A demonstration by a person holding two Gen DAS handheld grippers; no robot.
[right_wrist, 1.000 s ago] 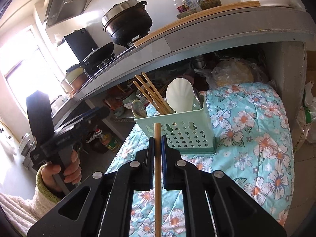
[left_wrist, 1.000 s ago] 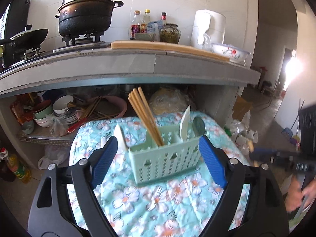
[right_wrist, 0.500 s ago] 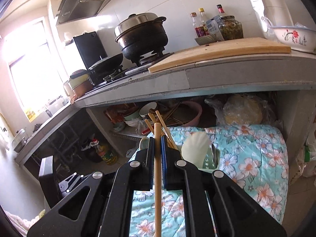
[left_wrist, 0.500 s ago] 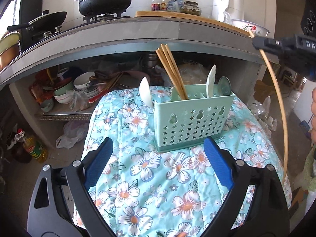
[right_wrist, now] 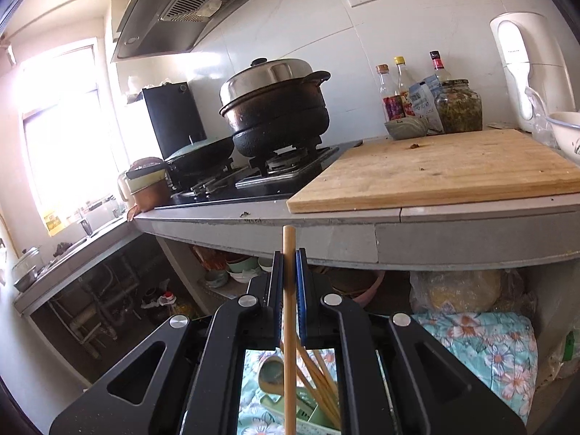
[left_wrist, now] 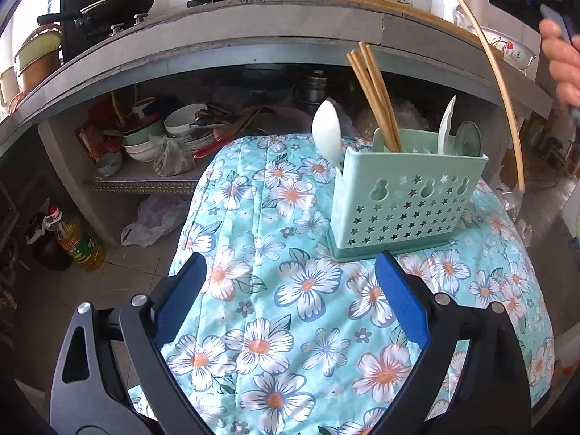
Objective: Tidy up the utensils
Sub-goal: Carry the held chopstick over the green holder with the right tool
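One long wooden chopstick [right_wrist: 289, 311] was pinched upright in the right gripper [right_wrist: 290, 266] fingers above the pale green perforated plastic utensil caddy [left_wrist: 407, 195], apparently for dropping in; the left gripper [left_wrist: 290, 304] hung wide open, empty.

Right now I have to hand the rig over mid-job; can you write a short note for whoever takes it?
Right gripper: shut on one chopstick, held above the holder.
Left gripper: jaws have just been opening, nothing between them, low over the flowered cloth in front of the holder.
Green holder stands on the cloth with three chopsticks, two white spoons and a metal spoon in it.
Done: those pieces are stowed.
Left: lower the held chopstick in beside the others, probably steadying the holder with the left gripper.
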